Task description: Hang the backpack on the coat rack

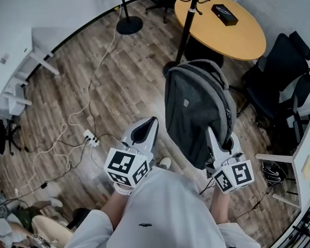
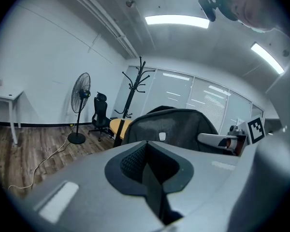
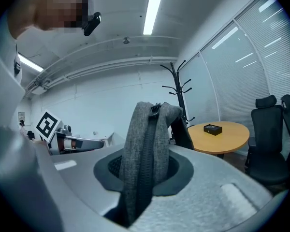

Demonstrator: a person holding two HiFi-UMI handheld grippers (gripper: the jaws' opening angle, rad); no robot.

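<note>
Right gripper view, right gripper (image 3: 140,175) clamped on grey backpack (image 3: 146,129), coat rack (image 3: 180,88) beyond; left gripper (image 2: 148,170) closed, empty

The backpack (image 1: 196,112) is before the coat rack (image 1: 187,30), table (image 1: 240,37) behind.

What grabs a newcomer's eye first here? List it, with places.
A grey backpack is held up mid-frame, its zipped edge pinched by the right hand-held gripper. Just beyond it stands the black coat rack, beside a round wooden table. The left hand-held gripper is shut and empty, left of the backpack.
</note>
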